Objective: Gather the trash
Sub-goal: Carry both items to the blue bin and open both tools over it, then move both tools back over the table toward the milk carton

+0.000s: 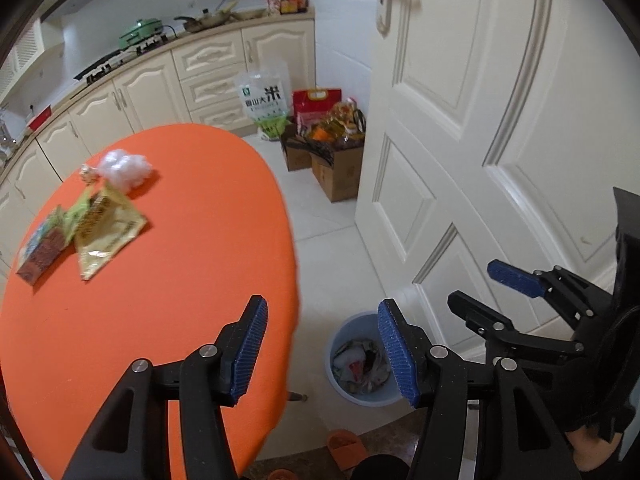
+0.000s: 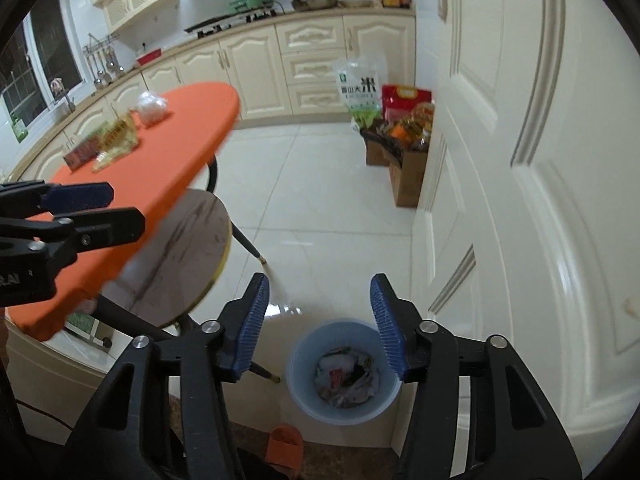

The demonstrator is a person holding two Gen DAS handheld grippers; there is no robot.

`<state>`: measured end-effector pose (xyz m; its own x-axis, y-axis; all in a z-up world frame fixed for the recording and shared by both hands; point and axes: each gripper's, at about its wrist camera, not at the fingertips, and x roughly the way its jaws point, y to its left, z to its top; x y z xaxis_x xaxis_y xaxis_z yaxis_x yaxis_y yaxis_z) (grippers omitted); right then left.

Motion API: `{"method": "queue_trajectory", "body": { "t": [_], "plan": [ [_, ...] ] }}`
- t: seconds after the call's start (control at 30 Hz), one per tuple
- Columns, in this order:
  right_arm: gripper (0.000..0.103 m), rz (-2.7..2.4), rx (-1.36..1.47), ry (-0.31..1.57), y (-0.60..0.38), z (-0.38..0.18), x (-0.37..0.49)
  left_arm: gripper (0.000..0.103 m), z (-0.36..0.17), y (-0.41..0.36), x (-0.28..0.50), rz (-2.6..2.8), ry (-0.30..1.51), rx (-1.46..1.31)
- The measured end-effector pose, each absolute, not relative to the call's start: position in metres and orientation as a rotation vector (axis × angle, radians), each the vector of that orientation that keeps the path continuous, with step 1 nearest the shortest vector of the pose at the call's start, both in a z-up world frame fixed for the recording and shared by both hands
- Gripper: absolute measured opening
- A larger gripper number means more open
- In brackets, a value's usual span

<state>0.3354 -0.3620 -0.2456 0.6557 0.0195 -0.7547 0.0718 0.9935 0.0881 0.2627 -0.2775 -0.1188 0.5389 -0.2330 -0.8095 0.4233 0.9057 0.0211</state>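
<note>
An orange round table (image 1: 180,240) holds trash: a yellow snack bag (image 1: 106,230), a brown and green packet (image 1: 42,250), a white plastic wad (image 1: 124,168) and a small crumpled scrap (image 1: 89,173). The same trash shows in the right wrist view, yellow bag (image 2: 118,138) and white wad (image 2: 151,109). A light blue bin (image 2: 344,372) with crumpled waste stands on the floor, also in the left wrist view (image 1: 362,360). My left gripper (image 1: 324,348) is open and empty over the table edge. My right gripper (image 2: 318,324) is open and empty above the bin.
A white door (image 1: 480,140) stands at the right. Cardboard boxes of groceries (image 1: 332,152) and rice bags (image 1: 268,100) sit by the cabinets. A round stool (image 2: 184,248) stands under the table. An orange slipper (image 2: 284,448) lies on the floor near me.
</note>
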Motion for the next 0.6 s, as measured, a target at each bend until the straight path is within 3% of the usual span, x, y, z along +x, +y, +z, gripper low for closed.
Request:
{"method": "queue_trajectory", "body": {
  "t": [0.07, 0.2, 0.43, 0.6],
  "plan": [
    [0.059, -0.018, 0.106, 0.834, -0.351, -0.232, 0.335, 0.055, -0.108, -0.257, 0.253, -0.391, 0.897, 0.211],
    [0.069, 0.028, 0.078, 0.789, -0.318, -0.205, 0.341, 0.068, -0.09, -0.207, 0.242, -0.369, 0.851, 0.165],
    [0.077, 0.168, 0.062, 0.758, -0.244, -0.182, 0.381, 0.075, -0.065, -0.108, 0.241, -0.244, 0.789, 0.145],
    [0.077, 0.26, 0.067, 0.769, -0.196, -0.184, 0.42, 0.081, -0.055, -0.048, 0.264, -0.152, 0.73, 0.166]
  ]
}}
